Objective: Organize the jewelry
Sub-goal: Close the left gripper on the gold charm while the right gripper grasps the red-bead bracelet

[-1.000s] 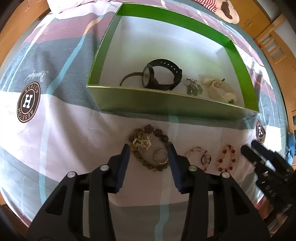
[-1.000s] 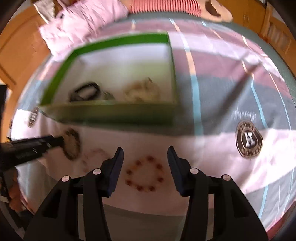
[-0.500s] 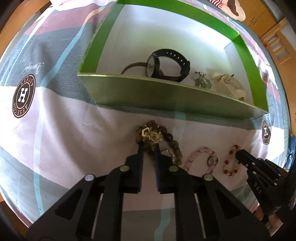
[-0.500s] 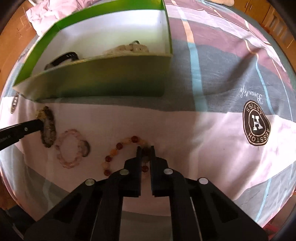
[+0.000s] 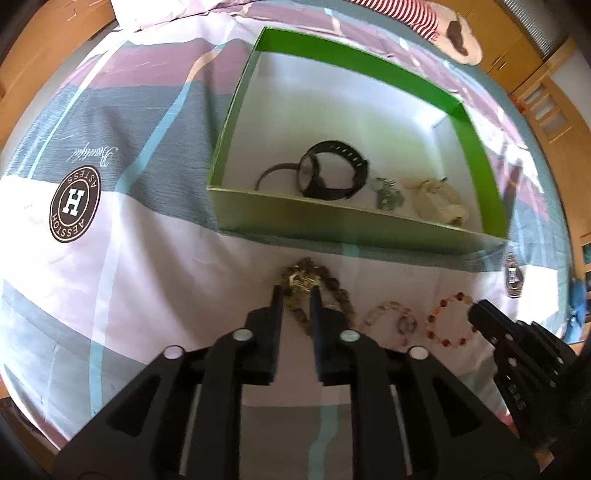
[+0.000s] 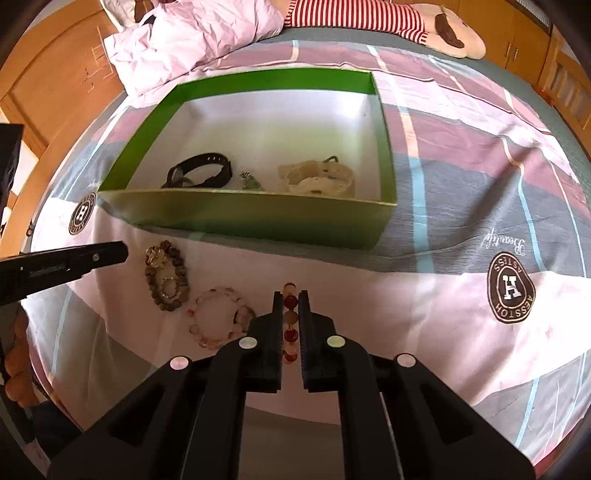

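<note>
My left gripper (image 5: 296, 293) hovers over the brown bead bracelet (image 5: 332, 286) with its gold charm, which lies on the bedspread. Its jaws stand narrow and are opening, with the charm end between the fingertips. In the right wrist view the left gripper (image 6: 122, 253) sits just left of that brown bracelet (image 6: 168, 275), which lies flat. My right gripper (image 6: 290, 295) is shut on the red-orange bead bracelet (image 6: 290, 317). A pink bead bracelet (image 6: 218, 321) lies between the two. The green box (image 6: 258, 218) holds a black watch (image 6: 201, 171), a small green pendant (image 5: 388, 194) and a cream bracelet (image 6: 317, 179).
Everything rests on a bed with a plaid pink-and-grey cover carrying round brown logos (image 6: 511, 291). A crumpled pink quilt (image 6: 184, 37) and a striped plush toy (image 6: 369, 16) lie beyond the box. Wooden furniture (image 6: 55, 85) borders the bed.
Both grippers went from open to closed around their bracelets. The right one stays clamped on the red-orange beads. The left one's gap has widened slightly, and both views have pulled back from the bed.
</note>
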`<state>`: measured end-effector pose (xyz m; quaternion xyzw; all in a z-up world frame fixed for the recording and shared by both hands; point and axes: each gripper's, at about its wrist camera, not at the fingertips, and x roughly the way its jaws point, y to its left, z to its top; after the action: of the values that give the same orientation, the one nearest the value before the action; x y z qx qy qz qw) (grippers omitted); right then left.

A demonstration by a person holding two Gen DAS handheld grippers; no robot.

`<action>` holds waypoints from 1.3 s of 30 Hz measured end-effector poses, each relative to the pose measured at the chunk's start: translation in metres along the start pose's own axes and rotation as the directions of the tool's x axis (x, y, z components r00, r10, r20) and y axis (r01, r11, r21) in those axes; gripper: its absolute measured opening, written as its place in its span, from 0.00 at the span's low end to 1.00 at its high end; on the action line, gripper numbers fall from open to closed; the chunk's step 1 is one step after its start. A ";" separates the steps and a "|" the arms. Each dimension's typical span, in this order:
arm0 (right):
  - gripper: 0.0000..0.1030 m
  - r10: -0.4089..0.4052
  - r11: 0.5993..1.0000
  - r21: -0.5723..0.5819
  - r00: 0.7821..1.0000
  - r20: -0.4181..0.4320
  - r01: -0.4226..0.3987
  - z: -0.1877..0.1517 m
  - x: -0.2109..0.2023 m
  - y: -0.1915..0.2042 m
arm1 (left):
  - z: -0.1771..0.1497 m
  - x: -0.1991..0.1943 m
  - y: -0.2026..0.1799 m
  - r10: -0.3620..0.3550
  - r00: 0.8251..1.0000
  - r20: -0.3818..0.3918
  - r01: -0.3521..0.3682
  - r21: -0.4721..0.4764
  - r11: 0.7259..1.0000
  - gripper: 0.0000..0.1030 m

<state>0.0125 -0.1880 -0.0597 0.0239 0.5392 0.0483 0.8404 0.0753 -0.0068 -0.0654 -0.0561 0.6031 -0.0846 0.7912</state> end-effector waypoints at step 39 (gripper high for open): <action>0.07 0.017 1.000 -0.006 0.997 0.079 -0.017 0.001 -0.028 0.006 | -0.004 -0.035 0.004 -0.028 0.997 0.075 0.027 0.013 1.000 0.19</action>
<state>0.0013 -0.1846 -0.0331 0.0283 0.5051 0.0557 0.8608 0.0625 0.0038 -0.0339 -0.0630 0.5716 -0.0970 0.8124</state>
